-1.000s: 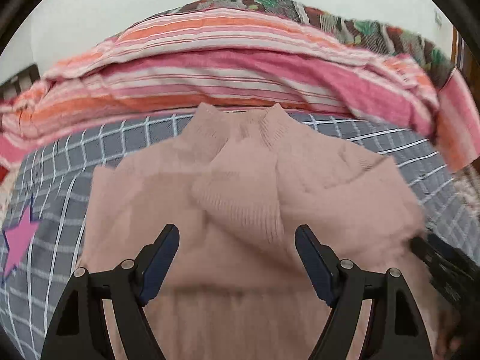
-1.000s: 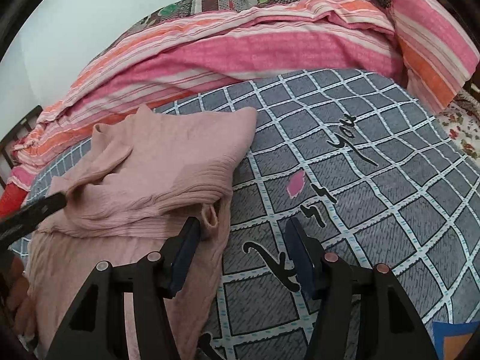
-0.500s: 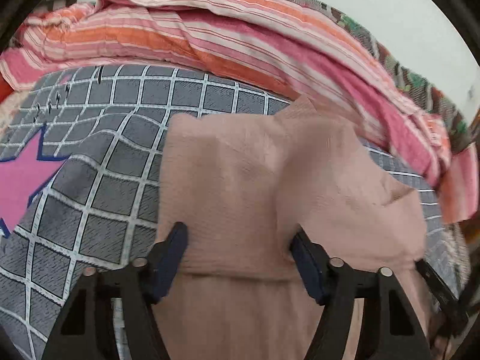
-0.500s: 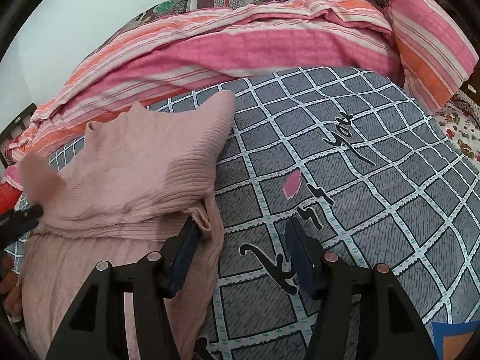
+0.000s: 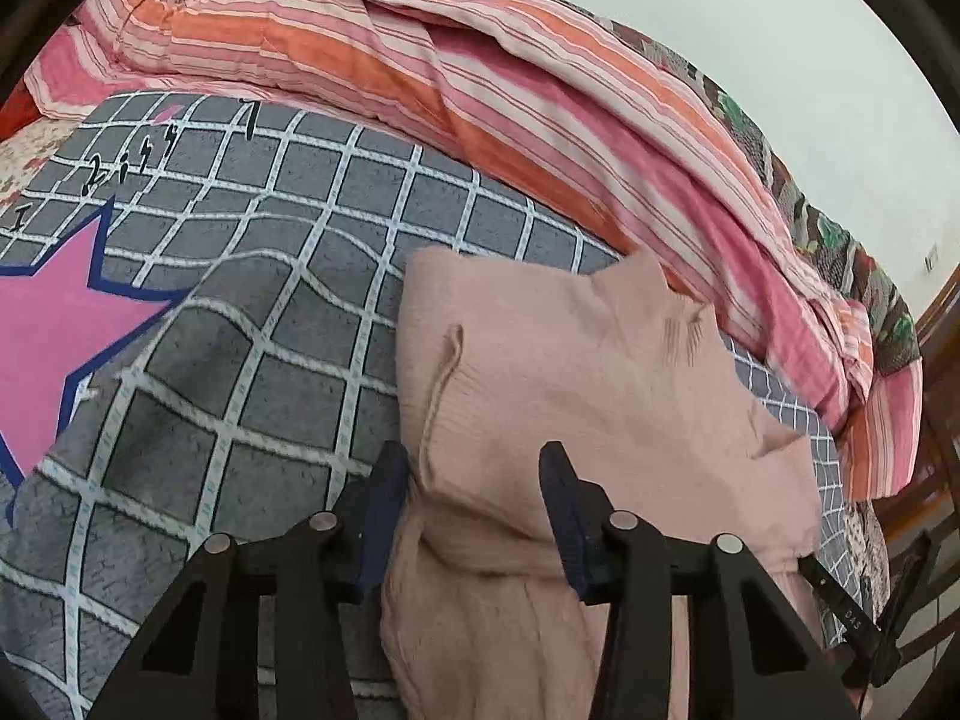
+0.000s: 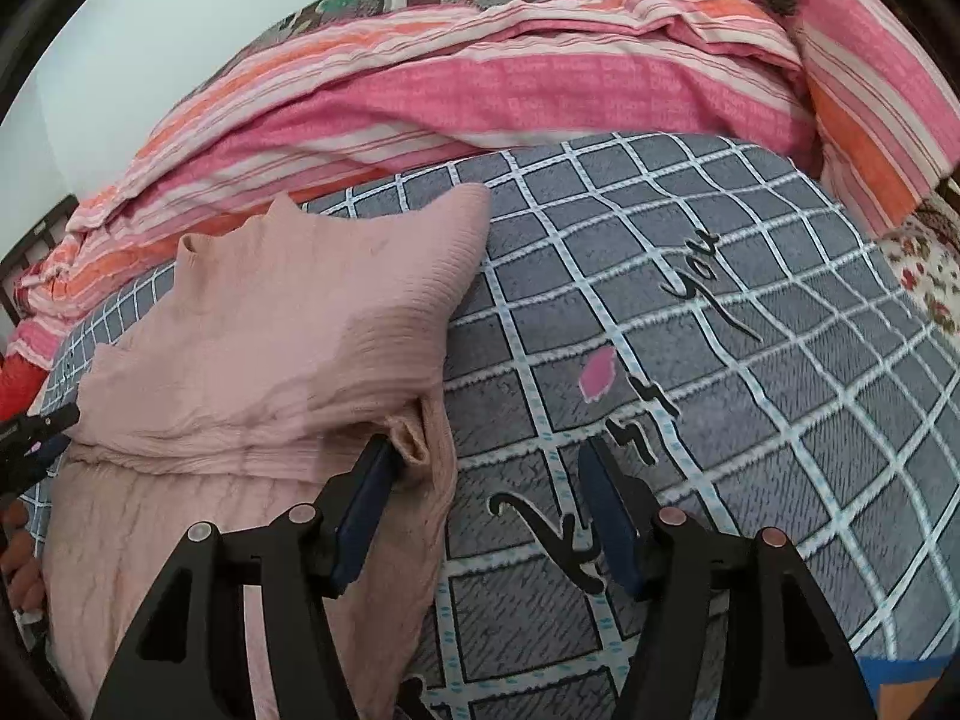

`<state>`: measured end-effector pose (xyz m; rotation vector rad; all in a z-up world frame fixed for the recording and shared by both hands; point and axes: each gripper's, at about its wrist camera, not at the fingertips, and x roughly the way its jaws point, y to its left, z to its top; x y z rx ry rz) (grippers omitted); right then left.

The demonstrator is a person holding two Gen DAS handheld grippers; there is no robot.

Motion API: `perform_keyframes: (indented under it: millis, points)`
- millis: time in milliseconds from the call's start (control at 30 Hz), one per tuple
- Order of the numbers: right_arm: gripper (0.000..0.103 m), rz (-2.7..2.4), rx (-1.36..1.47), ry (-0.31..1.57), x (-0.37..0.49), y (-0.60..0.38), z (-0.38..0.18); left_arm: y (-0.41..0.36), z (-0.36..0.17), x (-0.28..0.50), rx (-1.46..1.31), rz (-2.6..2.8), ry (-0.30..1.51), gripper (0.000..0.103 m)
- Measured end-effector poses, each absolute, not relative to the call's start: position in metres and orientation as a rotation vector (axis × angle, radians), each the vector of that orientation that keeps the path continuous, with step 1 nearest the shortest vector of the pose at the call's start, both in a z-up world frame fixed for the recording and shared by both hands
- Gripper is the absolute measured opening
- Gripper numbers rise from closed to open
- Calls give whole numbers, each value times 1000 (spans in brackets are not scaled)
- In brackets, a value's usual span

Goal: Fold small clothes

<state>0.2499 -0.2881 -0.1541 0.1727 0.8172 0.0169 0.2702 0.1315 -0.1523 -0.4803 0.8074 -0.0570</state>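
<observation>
A pale pink knitted sweater lies on the grey checked bedsheet, its sleeves folded across the body. My left gripper is open, its jaws straddling the sweater's left side edge, just above the lower body. In the right wrist view the sweater lies at the left. My right gripper is open at the sweater's right edge, its left finger touching a small fold of the knit, the right finger over bare sheet. Nothing is held.
A pink and orange striped quilt is heaped along the far side of the bed and also shows in the right wrist view. A pink star print is at the left. Wooden furniture stands at the right.
My left gripper has swung from over the sweater's middle to its left side edge and narrowed somewhat. A sleeve that was lifted now lies flat. My right gripper has stayed put.
</observation>
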Motion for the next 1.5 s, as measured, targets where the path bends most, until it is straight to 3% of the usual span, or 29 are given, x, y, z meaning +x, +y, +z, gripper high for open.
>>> perform_keyframes:
  millis: [233, 267, 300, 333, 500, 600, 967, 1067, 1167, 1333, 1500]
  points:
    - [61, -27, 291, 801, 256, -316, -155, 127, -149, 262, -435, -82, 809, 42]
    - [43, -66, 328, 807, 254, -325, -158, 128, -149, 259, -431, -89, 806, 42]
    - [17, -141, 326, 817, 252, -332, -159, 128, -148, 257, -424, -90, 803, 42]
    - [15, -160, 318, 824, 251, -335, -158, 127, -147, 255, -413, -94, 799, 42]
    - [43, -74, 261, 830, 246, -329, -144, 123, -139, 251, -356, -107, 766, 44]
    - [49, -23, 223, 796, 246, -314, -133, 121, -138, 255, -338, -85, 778, 44]
    - [49, 115, 261, 894, 288, -284, -148, 126, -137, 246, -341, -109, 770, 46]
    - [27, 161, 236, 901, 290, -279, -151, 127, -137, 248, -348, -105, 767, 46]
    - [18, 115, 190, 866, 284, -283, -149, 124, -136, 249, -346, -102, 763, 46]
    - [19, 63, 177, 874, 281, -284, -151, 118, -131, 258, -313, -100, 760, 46]
    - [30, 46, 68, 789, 276, -266, -129, 105, -127, 268, -253, -99, 750, 46]
